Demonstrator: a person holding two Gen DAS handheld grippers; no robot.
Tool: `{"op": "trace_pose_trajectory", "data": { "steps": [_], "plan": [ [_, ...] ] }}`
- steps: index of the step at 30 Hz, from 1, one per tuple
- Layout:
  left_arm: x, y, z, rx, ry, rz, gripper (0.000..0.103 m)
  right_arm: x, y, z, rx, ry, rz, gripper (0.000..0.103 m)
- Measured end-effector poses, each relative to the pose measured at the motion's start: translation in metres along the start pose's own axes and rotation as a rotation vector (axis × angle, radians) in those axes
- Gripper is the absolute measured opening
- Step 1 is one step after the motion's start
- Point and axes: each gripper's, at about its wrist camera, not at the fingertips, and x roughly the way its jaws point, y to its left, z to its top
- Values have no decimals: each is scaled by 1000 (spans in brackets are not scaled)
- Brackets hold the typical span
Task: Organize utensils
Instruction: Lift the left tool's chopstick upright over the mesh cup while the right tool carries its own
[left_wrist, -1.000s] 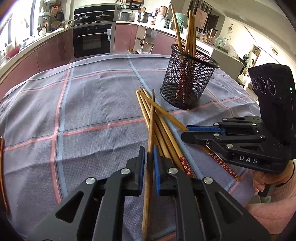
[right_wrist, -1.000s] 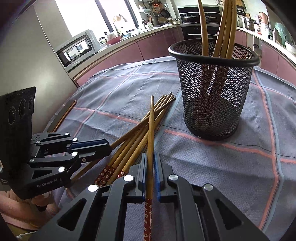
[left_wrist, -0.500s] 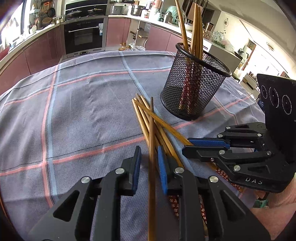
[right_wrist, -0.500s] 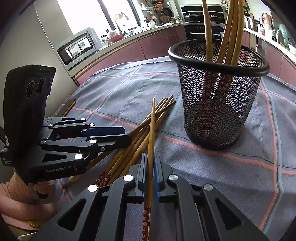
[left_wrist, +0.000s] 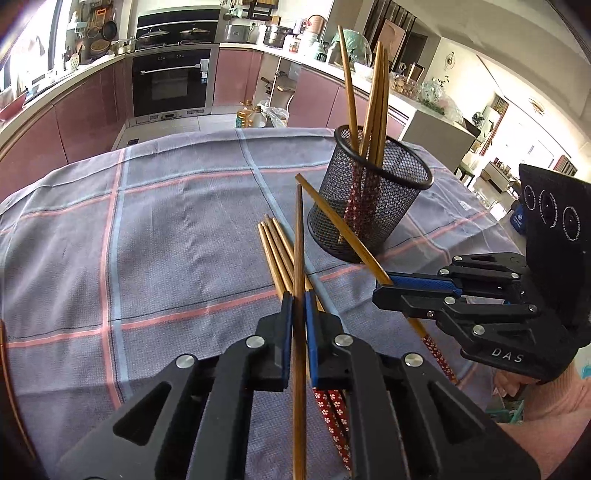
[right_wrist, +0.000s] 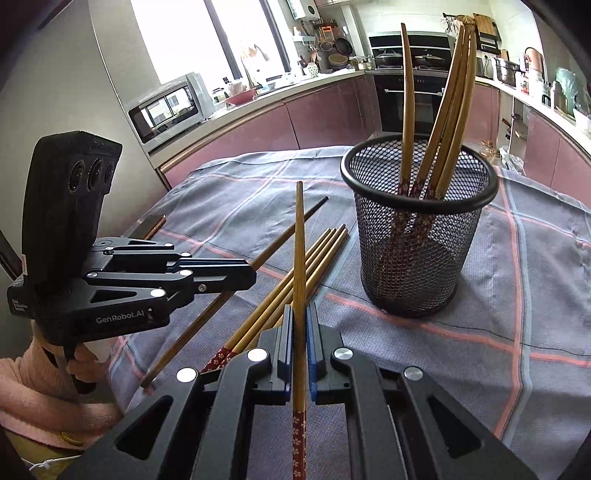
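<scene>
One chopstick (left_wrist: 298, 258) sits pinched in the left claw (left_wrist: 297, 325), jaws closed tight on the shaft, plain tip pointing fwd and up off the cloth, rear end running back under the camera. A second chopstick (right_wrist: 300, 258) is clamped the same way in the right claw (right_wrist: 299, 332): jaws shut on it, tip fwd, red flower-patterned handle end trailing back btw the claw arms. In the left wrist view that second stick slants up from the right claw twd the basket side.

Loose chopsticks (left_wrist: 275, 251), about four, lie bunched on the tabletop just under and beside both claws, patterned ends nearest the cameras. Black mesh basket (right_wrist: 419, 236) stands upright just beyond them, to the right, w/ several chopsticks standing in it, handle ends down.

Tabletop wears a grey-blue checked cloth (left_wrist: 166, 240) w/ pink lines. Pink sleeve (right_wrist: 26, 373) shows behind the left claw. Kitchen w/ oven (left_wrist: 171, 79) and microwave (right_wrist: 166, 107) in the bkgd.
</scene>
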Motion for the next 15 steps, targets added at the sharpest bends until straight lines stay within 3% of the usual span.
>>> {"op": "trace_pose_trajectory", "data": {
  "steps": [15],
  "plan": [
    [-75,-18,18,29,-180,-63,7,-54,-8,20,14,-168,3,6]
  ]
}}
